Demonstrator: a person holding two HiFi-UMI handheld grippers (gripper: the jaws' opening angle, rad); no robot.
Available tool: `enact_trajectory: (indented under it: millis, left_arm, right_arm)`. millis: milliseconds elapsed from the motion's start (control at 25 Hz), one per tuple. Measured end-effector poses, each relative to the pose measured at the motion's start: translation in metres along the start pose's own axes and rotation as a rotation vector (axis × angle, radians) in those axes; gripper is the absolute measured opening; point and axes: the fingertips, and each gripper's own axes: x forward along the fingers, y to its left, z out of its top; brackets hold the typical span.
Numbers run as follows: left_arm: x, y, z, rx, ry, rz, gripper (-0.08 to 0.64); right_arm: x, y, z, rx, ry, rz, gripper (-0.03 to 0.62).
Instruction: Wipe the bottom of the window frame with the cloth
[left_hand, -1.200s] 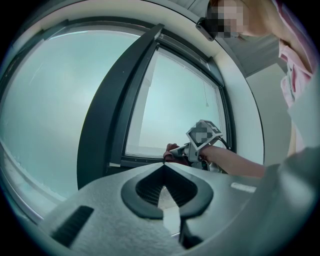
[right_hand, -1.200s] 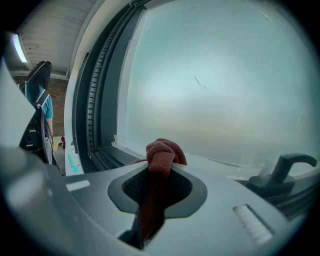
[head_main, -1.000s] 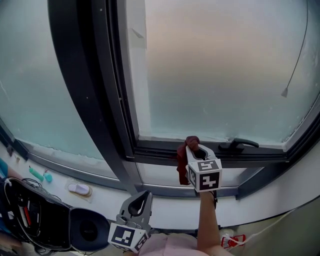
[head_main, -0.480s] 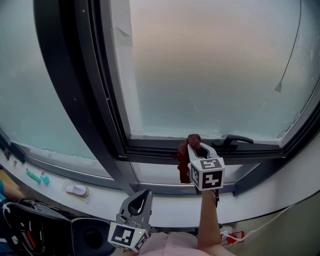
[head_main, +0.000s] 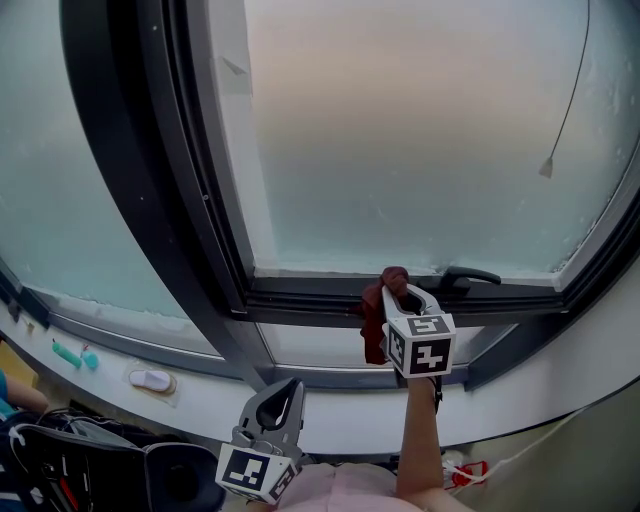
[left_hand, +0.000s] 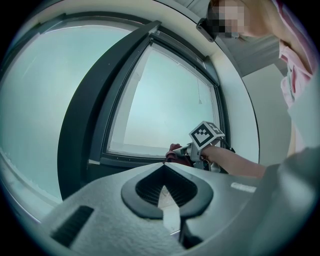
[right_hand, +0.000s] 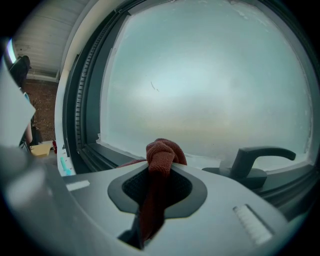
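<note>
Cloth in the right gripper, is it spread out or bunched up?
Bunched up. The cloth pokes out as a wadded lump above the right gripper, whose jaws pinch it; the rest hangs crumpled.

Two tools (head_main: 283, 392) (head_main: 396, 291), one cloth (head_main: 374, 322), one window handle (head_main: 470, 277), two frosted panes (head_main: 400, 130) (head_main: 60, 200).

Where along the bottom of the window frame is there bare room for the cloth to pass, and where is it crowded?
Free: the bottom rail between the left corner and the cloth. Crowded: right of the cloth, where the window handle stands on the rail close beside the right gripper.
</note>
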Motion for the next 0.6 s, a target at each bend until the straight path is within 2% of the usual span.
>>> enact_trajectory:
  millis: [600]
  left_arm:
    - [0.007,-0.018,0.000,0.002,0.001,-0.020,-0.005]
  right_arm:
    - [-0.012,-0.032,-0.006,0.015,-0.003,-0.050,0.064]
